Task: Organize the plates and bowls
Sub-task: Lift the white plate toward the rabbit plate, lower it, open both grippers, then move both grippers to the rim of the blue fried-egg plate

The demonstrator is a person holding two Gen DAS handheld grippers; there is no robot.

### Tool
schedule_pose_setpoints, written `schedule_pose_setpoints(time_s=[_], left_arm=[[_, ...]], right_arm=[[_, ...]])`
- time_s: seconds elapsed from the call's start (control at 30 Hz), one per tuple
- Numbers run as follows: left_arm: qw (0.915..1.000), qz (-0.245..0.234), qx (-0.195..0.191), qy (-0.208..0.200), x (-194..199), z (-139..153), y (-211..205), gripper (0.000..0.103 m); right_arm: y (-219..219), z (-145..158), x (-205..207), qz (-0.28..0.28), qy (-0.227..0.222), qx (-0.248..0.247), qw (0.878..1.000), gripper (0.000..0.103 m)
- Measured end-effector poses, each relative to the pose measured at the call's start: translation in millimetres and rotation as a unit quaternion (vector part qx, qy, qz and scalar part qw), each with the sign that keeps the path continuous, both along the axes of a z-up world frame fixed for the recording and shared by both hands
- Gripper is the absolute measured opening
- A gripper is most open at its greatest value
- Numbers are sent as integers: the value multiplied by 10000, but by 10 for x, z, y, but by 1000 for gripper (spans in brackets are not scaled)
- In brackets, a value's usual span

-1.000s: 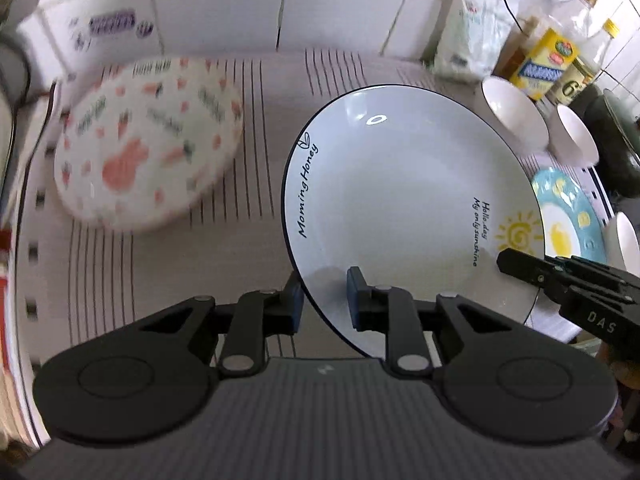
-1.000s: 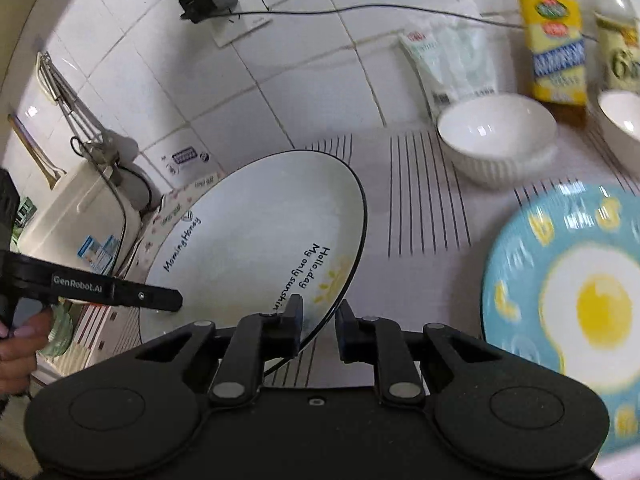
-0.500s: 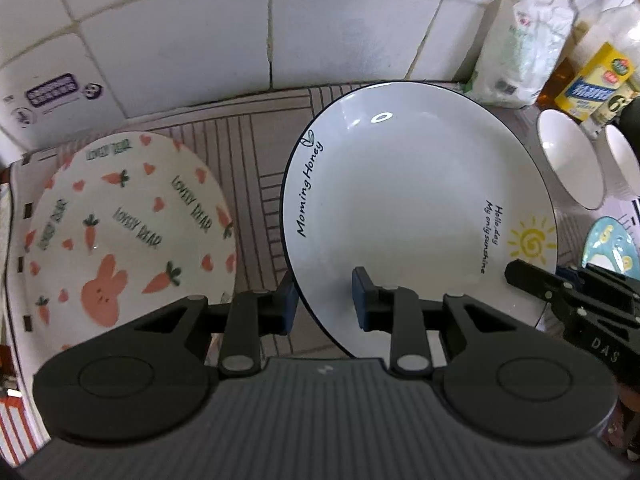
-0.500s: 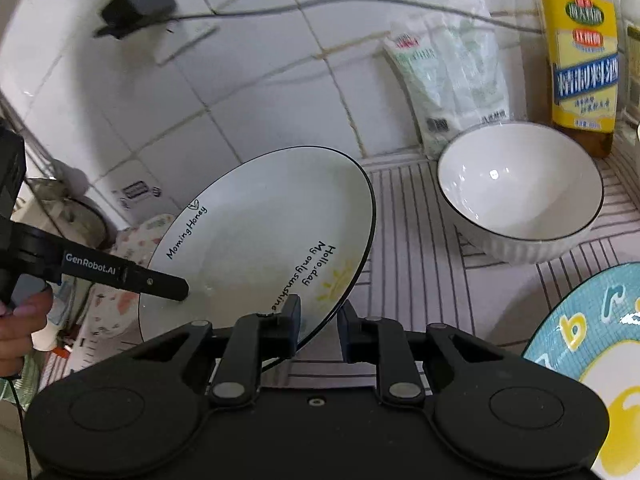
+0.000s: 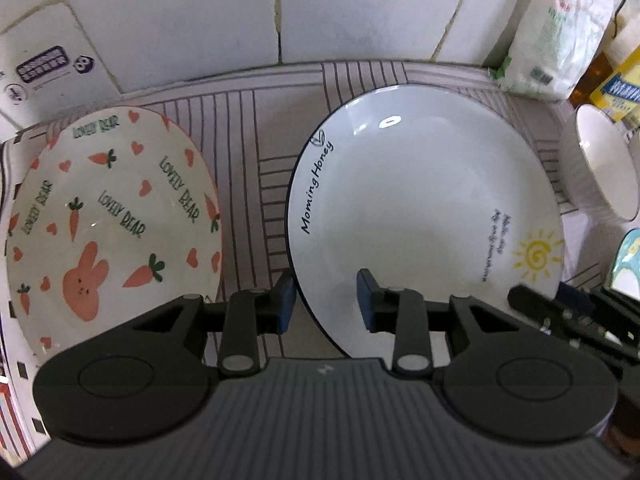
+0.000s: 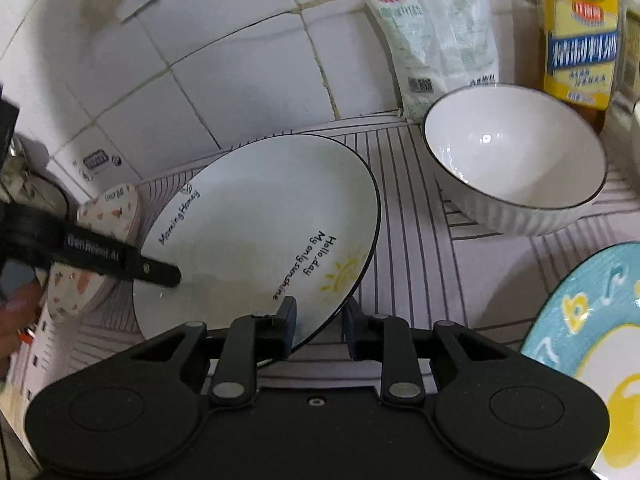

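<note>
A white plate with a dark rim, "Morning Honey" lettering and a yellow sun [image 5: 420,216] [image 6: 256,240] is held tilted between both grippers. My left gripper [image 5: 326,300] is shut on its left rim. My right gripper [image 6: 318,318] is shut on its right rim by the sun. A carrot-and-rabbit plate [image 5: 108,220] lies on the striped mat to the left; a sliver of it shows in the right wrist view [image 6: 116,212]. A white bowl [image 6: 516,156] sits at the right, and a blue egg-pattern plate [image 6: 592,336] lies at the near right.
The striped mat [image 5: 256,128] ends at a white tiled wall [image 5: 280,8]. A white bag [image 6: 436,32] and a yellow-labelled oil bottle [image 6: 580,28] stand against the wall at the right. A second white bowl edge [image 6: 636,128] shows at far right.
Both grippers have carried the white plate left and toward the wall, lowering it beside the carrot plate. The grip on both rims is unchanged.
</note>
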State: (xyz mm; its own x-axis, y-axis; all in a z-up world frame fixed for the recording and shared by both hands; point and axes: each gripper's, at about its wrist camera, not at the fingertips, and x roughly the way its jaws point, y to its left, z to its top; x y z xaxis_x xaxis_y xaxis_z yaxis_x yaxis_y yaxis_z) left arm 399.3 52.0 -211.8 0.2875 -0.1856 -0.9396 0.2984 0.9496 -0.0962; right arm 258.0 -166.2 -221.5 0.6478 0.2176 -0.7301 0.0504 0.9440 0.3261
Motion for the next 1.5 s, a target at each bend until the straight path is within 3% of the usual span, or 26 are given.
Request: schedule_pose_setpoints(time_s=[0.1, 0.3, 0.57, 0.63, 0.83, 1.2, 1.5], left_arm=[[9999, 46, 28, -153, -120, 175, 32, 46], [9993, -195, 97, -317, -470, 535, 22, 53], [9958, -558, 158, -713, -886, 1075, -135, 68], [9952, -634, 155, -732, -1007, 1177, -203, 71], [9920, -897, 297, -839, -1367, 1370, -452, 83], [9863, -1256, 398, -995, -1915, 1481, -1027, 96], [9863, -1331, 496, -834, -2153, 1204, -1548, 97]], right_arm=[[30, 164, -156, 91, -86, -34, 9999, 50], [48, 648, -531, 128, -531, -248, 9982, 59], [-132, 1311, -1021, 24, -1047, -479, 9933, 78], [-192, 1441, -1143, 16, -1122, -533, 9923, 87], [-365, 1703, -1554, 40, -1378, -853, 9868, 91], [-753, 1772, -2235, 90, -1419, -1212, 9824, 95], [-1205, 1388, -2596, -316, -1704, -948, 9803, 95]])
